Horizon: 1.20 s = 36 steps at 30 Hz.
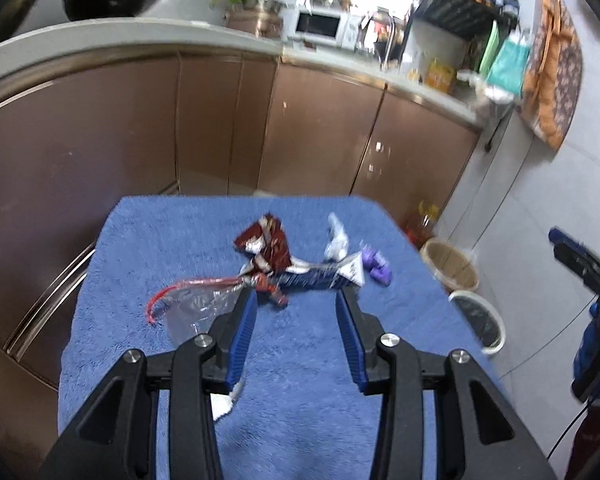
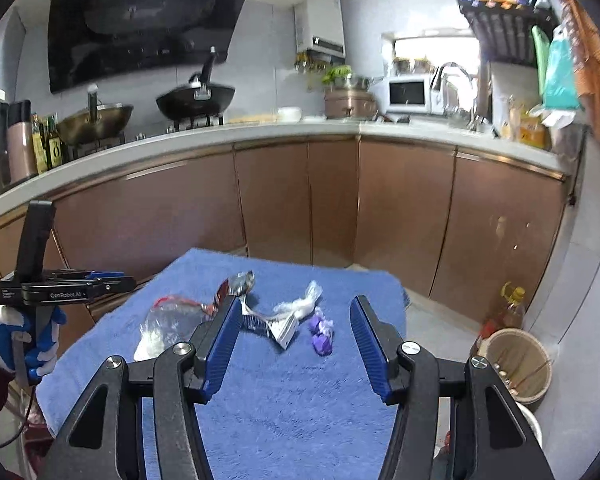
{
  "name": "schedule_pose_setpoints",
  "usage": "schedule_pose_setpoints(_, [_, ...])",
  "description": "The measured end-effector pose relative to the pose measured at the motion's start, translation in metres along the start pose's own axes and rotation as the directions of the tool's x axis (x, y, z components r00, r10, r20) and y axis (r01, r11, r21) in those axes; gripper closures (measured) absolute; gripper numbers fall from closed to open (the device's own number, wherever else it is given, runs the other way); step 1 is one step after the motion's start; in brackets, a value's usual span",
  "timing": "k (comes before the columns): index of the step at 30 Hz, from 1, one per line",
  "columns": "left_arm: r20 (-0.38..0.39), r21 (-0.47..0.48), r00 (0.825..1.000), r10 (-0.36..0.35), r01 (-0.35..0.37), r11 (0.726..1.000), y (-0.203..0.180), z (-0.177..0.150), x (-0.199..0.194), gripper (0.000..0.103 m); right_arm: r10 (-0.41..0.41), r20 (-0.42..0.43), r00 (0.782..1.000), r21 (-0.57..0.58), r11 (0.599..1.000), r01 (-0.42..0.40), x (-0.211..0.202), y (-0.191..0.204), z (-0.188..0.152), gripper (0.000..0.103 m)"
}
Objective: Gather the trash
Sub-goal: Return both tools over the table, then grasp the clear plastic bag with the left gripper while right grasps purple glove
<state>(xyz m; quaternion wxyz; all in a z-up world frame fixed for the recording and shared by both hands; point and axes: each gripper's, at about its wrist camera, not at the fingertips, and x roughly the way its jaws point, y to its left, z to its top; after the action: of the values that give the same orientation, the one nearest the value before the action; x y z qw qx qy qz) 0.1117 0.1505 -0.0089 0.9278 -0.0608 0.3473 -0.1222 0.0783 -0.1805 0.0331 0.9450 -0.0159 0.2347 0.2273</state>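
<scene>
Trash lies on a blue towel [image 1: 300, 400] over a small table. In the left wrist view I see a dark red snack wrapper [image 1: 269, 243], a blue and silver wrapper [image 1: 320, 276], a clear zip bag with a red strip [image 1: 196, 300], a crumpled clear plastic piece [image 1: 337, 240] and a purple wrapper [image 1: 378, 266]. My left gripper [image 1: 298, 298] is open, just short of the blue wrapper. My right gripper [image 2: 294, 306] is open above the towel [image 2: 292, 400], with the blue and silver wrapper [image 2: 268, 324] and the purple wrapper [image 2: 321, 334] between its fingers' line of sight. Both are empty.
Brown kitchen cabinets [image 2: 300, 208] run behind the table. A wooden bucket [image 2: 518, 364] and a white bin [image 1: 478, 320] stand on the floor to the right, by an oil bottle [image 2: 508, 308]. The left gripper's handle and gloved hand [image 2: 32, 320] show at left.
</scene>
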Motion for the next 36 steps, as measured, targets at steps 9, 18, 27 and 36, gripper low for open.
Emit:
schedule_pose_setpoints(9, [-0.132,0.039,0.991,0.033,-0.028,0.999,0.021,-0.004,0.082,0.064,0.050,-0.112,0.992,0.028,0.999,-0.047,0.077,-0.019,-0.019,0.049])
schedule_pose_setpoints(18, [-0.190,0.029,0.979,0.070,-0.066,0.997,0.046,0.000,0.133,0.064,0.070,-0.184,0.980,0.083,0.995,-0.055,0.133,-0.045,-0.039,0.049])
schedule_pose_setpoints(27, [-0.271,0.028,0.960,0.073,-0.068,0.997,0.053,-0.009,0.172,0.064,0.085,-0.223,0.971,0.104,0.993,-0.063,0.173,-0.058,-0.048,0.049])
schedule_pose_setpoints(36, [-0.286,0.008,0.956,0.068,-0.069,0.998,0.064,-0.015,0.188,0.070,0.124,-0.255,0.959,0.085,0.991,-0.105,0.208,-0.049,-0.050,0.049])
